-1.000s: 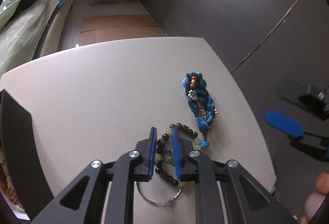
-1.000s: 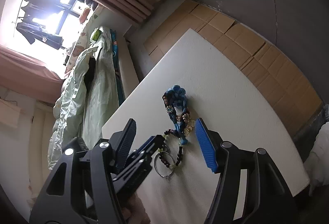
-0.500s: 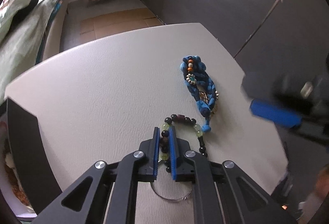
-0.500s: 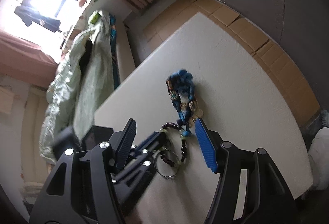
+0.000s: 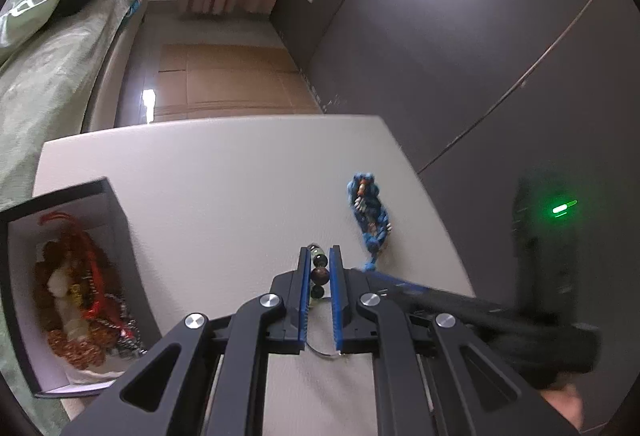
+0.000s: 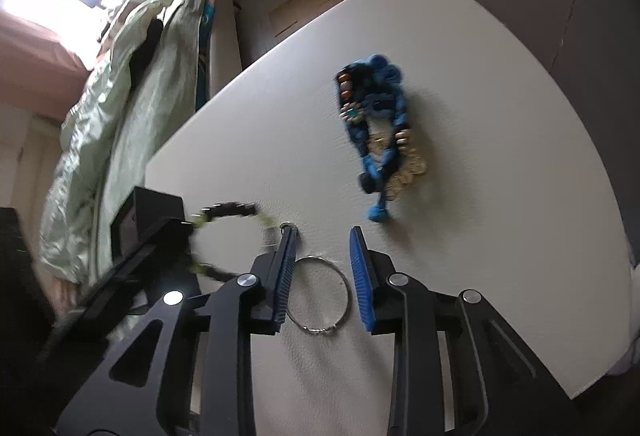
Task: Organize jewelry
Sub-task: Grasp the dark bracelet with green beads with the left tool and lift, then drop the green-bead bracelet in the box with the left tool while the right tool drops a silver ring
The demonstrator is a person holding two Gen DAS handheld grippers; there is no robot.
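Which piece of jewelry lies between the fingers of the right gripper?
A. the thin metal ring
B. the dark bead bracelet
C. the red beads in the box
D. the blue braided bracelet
A: in the right wrist view the thin metal ring lies flat on the table between the closing jaws of the right gripper, while the blue braided bracelet lies farther ahead, apart from it.

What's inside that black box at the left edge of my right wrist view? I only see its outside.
Observer: In the left wrist view the box is open, with a heap of red and orange jewelry inside.
Operator: And is the beaded bracelet really gripped? It's a blur here.
Observer: Yes. The left gripper has its jaws shut on the beaded bracelet, with a dark brown bead between the blue pads.
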